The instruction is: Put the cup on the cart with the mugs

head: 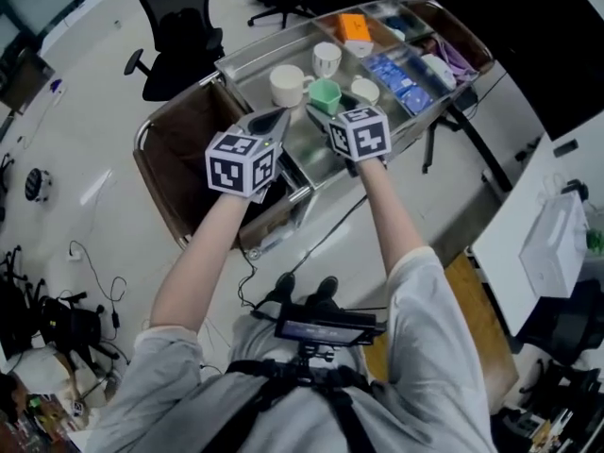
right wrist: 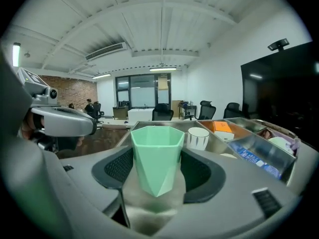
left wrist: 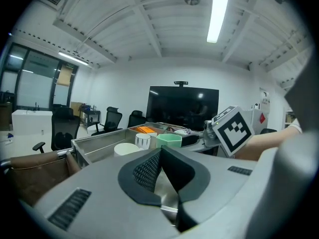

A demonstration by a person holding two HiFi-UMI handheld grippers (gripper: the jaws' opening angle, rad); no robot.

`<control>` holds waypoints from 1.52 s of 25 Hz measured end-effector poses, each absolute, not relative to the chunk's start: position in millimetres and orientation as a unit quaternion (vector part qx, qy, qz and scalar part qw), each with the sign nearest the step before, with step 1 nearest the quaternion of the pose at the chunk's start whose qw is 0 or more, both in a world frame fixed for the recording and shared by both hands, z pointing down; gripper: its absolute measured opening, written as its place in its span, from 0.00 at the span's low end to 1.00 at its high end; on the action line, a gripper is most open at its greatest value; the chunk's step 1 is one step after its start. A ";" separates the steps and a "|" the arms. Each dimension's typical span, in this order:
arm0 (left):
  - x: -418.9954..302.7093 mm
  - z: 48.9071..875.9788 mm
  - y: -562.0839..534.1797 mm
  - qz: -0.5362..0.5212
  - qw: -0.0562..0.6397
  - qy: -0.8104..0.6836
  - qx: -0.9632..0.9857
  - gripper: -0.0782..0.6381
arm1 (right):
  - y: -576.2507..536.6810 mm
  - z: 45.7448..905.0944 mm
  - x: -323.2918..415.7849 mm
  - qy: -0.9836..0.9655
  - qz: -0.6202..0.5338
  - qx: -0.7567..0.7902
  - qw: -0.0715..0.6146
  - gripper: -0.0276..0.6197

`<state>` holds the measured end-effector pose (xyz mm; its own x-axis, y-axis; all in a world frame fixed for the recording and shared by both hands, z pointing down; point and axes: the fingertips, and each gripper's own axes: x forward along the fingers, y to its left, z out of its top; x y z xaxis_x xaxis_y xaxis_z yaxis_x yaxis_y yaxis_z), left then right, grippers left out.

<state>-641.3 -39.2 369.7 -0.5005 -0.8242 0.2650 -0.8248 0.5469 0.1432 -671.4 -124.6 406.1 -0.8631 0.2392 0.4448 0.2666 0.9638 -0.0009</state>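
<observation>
The right gripper [head: 322, 111] is clamped on the green cup [head: 326, 94], one pad on each side of its faceted wall; the cup stands upright in that grasp, rim up, over the steel tray of the cart [head: 253, 51]; whether its foot touches the tray I cannot tell. It sits among the mugs: the cream mug [head: 288, 85] just to its left, the striped mug [head: 327, 59] beyond it, a pale mug [head: 364, 91] just to its right. The left gripper [head: 272, 121] hangs just beside the right one, at the tray's near edge; its jaws are closed together with nothing between them. Both arms reach forward from the person's shoulders, the marker cubes side by side. Further along the cart lie an orange box [head: 354, 28] and blue packets [head: 396, 74]; a brown bag [head: 184, 154] hangs at the cart's other end; black chairs [head: 179, 26] stand on the floor behind; in the left gripper view a dark screen [left wrist: 183, 106] stands against the far wall.
</observation>
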 end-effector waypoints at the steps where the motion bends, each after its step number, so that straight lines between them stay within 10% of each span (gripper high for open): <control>1: -642.5 370.9 -39.4 0.001 0.153 -0.867 0.474 0.12 | -125.8 410.3 -675.1 -0.963 -0.031 -0.133 0.231 0.52; 38: -656.3 385.5 -20.6 -0.011 0.162 -0.869 0.467 0.12 | -101.8 485.8 -692.6 -0.906 -0.087 -0.182 0.371 0.63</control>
<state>-656.3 -20.6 385.5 -0.5121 -0.8151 0.2709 -0.8079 0.5641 0.1704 -692.6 -101.8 485.8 -0.6581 0.2655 0.7045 0.3945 0.9186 0.0223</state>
